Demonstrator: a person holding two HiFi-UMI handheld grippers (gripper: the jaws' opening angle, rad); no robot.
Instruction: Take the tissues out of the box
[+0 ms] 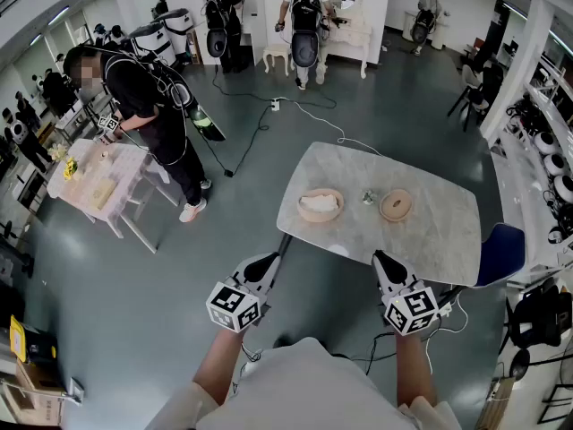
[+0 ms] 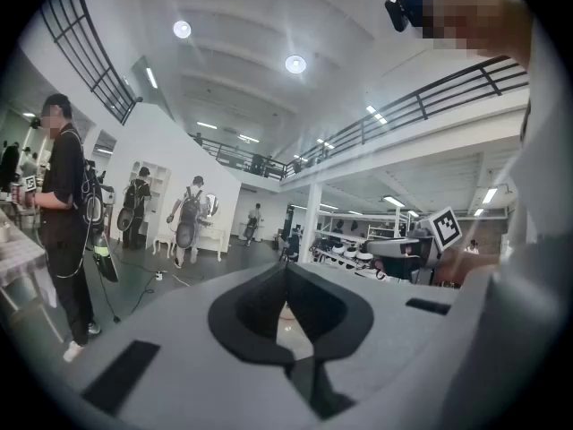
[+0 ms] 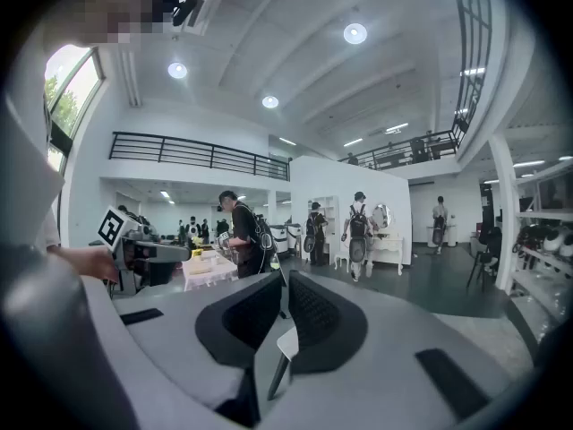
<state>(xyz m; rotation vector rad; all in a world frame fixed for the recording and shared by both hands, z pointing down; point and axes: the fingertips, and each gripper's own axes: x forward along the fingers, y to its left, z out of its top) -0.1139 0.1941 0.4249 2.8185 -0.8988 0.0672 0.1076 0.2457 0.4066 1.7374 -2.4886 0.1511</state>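
While both wait at the near edge of the desk [image 1: 430, 240], the left gripper [image 2: 287, 271] and right gripper [image 3: 285, 280] keep their black fingers [image 3: 327, 316] closed together on nothing. Farther in on the pale, marbled, round-cornered top sits the box [image 1: 320, 206], round and tan, with white tissue [image 1: 318, 202] heaped inside.

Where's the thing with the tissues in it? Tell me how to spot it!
Find the pale marble table in the middle of the grey floor. Two round tan dishes sit on it; the tissue box is the left one, filled with white tissue, while the right dish shows none.
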